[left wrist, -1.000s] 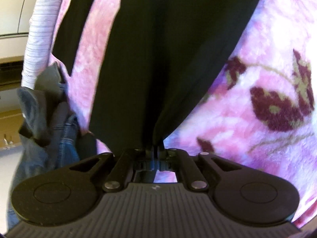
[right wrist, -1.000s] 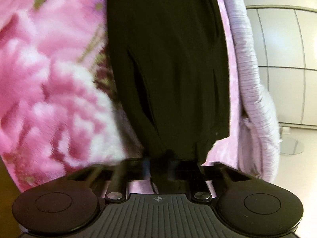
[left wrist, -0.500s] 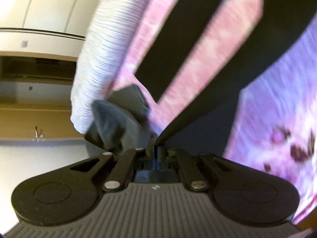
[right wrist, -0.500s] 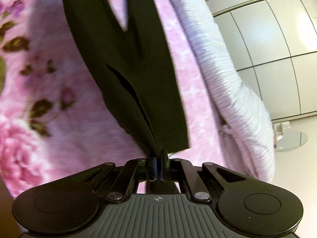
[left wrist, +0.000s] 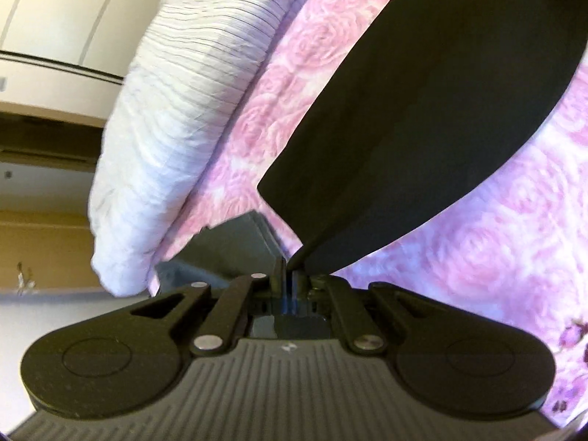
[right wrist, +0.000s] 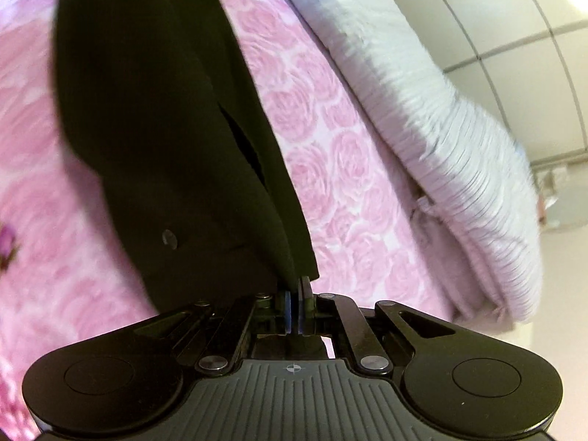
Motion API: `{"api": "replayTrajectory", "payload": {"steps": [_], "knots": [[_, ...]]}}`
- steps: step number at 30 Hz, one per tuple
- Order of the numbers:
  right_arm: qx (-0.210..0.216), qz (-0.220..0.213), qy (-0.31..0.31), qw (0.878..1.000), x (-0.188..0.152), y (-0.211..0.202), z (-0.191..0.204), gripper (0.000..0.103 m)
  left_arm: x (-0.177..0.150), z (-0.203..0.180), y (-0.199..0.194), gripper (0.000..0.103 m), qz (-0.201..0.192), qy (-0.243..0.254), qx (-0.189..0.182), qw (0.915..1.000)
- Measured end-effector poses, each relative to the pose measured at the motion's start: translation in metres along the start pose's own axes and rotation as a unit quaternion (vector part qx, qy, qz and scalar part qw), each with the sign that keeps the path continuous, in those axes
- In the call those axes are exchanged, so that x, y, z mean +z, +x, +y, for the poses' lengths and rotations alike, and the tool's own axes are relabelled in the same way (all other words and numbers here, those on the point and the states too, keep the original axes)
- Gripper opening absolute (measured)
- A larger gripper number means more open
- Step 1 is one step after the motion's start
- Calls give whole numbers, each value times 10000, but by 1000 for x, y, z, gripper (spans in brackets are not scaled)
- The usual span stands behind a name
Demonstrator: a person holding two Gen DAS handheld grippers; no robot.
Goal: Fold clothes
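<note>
A black garment (left wrist: pixel 422 117) hangs stretched above a pink rose-patterned blanket (left wrist: pixel 496 228). My left gripper (left wrist: pixel 288 268) is shut on one corner of it, and the cloth rises from the pinch up to the right. In the right wrist view the same black garment (right wrist: pixel 154 139) shows a slit pocket and a small button. My right gripper (right wrist: pixel 298 283) is shut on its edge, with the cloth running up and left from the pads. The garment's far end is out of frame.
A white ribbed quilt (left wrist: pixel 176 110) lies along the blanket's edge, also the quilt (right wrist: pixel 441 147) on the right. A grey folded garment (left wrist: pixel 235 246) lies just beyond my left gripper. Cabinet doors (right wrist: pixel 514 36) and pale floor (left wrist: pixel 55 316) lie past the bed.
Both grippers have risen with the black garment, lifting it off the blanket. The views now take in more of the quilt, the cabinets and the floor. The jeans pile has left the left view.
</note>
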State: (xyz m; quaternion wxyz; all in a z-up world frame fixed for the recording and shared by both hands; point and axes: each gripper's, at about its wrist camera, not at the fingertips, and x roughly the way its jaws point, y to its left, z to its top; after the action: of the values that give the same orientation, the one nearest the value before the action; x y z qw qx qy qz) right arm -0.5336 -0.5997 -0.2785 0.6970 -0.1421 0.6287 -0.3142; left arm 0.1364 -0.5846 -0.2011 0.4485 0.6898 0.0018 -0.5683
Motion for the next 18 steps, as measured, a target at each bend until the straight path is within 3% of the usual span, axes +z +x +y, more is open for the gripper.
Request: {"api": "replayTrajectory", "payload": {"steps": [8, 18], "knots": [[514, 265, 345, 9977, 25, 72, -42, 2, 78, 38, 73, 2, 312, 100, -178, 9993], [1092, 340, 746, 9906, 38, 151, -89, 2, 137, 55, 151, 2, 808, -22, -262, 9964]]}}
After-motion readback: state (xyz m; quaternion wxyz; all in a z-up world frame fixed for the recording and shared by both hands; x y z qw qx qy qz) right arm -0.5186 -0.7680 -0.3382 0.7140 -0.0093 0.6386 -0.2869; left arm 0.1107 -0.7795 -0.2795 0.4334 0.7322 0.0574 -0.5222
